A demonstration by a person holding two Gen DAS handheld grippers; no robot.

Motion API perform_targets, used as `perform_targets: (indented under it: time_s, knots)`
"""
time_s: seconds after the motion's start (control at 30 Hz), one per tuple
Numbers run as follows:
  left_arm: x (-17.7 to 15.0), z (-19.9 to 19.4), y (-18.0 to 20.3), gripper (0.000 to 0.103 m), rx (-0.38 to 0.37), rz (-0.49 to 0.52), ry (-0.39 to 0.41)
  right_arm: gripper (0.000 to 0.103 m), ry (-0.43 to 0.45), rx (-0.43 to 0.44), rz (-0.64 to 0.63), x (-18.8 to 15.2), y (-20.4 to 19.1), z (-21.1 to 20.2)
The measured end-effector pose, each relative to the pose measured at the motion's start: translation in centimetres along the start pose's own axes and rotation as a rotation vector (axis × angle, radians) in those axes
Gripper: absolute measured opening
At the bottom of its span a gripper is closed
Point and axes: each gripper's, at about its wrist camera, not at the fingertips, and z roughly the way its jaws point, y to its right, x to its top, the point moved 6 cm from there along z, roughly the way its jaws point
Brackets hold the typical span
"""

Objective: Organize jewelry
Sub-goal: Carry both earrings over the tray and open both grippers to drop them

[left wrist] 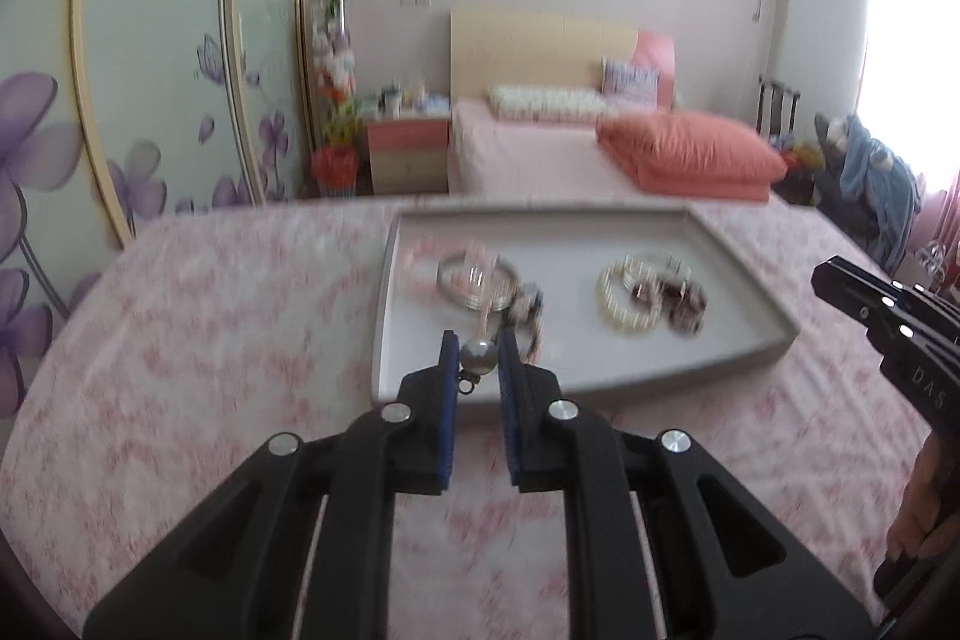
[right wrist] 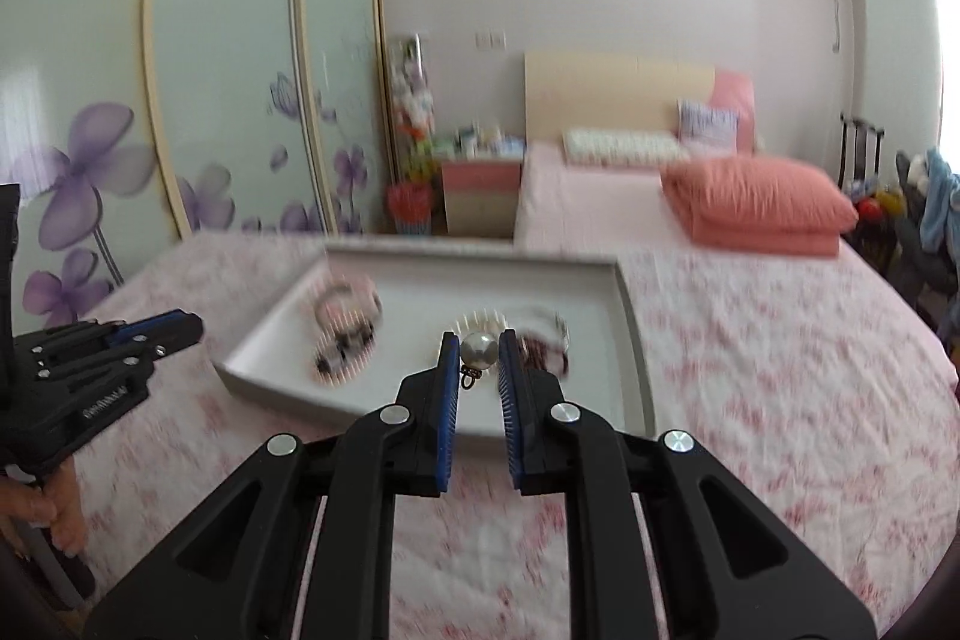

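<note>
My left gripper [left wrist: 477, 355] is shut on a silver-grey pearl bead [left wrist: 478, 357] with a small ring hanging under it, held above the near edge of the grey tray [left wrist: 384, 316]. My right gripper [right wrist: 478, 353] is shut on a matching pearl bead [right wrist: 478, 347], also above the tray [right wrist: 636, 340]. In the tray lie silver bangles [left wrist: 474, 274], a dark beaded bracelet [left wrist: 528, 307], a cream pearl bracelet [left wrist: 624, 301] and dark red bead pieces [left wrist: 681, 301]. The same pieces look blurred in the right wrist view. Each gripper shows at the other view's edge: the right gripper's body [left wrist: 900, 328] and the left gripper's body [right wrist: 114, 352].
The tray rests on a pink flowered cloth [left wrist: 210, 340]. Behind it stand a bed with an orange folded quilt [left wrist: 690, 154], a pink nightstand [left wrist: 408, 148] and wardrobe doors with purple flowers [left wrist: 120, 100]. A hand [right wrist: 54, 514] holds the left gripper's handle; another hand [left wrist: 924, 508] shows at the right.
</note>
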Motion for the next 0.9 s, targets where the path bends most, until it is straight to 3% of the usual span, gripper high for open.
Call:
perform_targets:
  time_s: [0.23,0.9]
  knots:
    - [2.2,-0.7,1.1,0.014,0.003,0.008,0.103,0.015,0.090,-0.013,-0.027,2.1,-0.8,-0.2]
    - [2.6,2.8,1.5,0.014,-0.035,-0.003,0.092,0.014,0.092,-0.018,-0.001,2.7,-0.1,2.6]
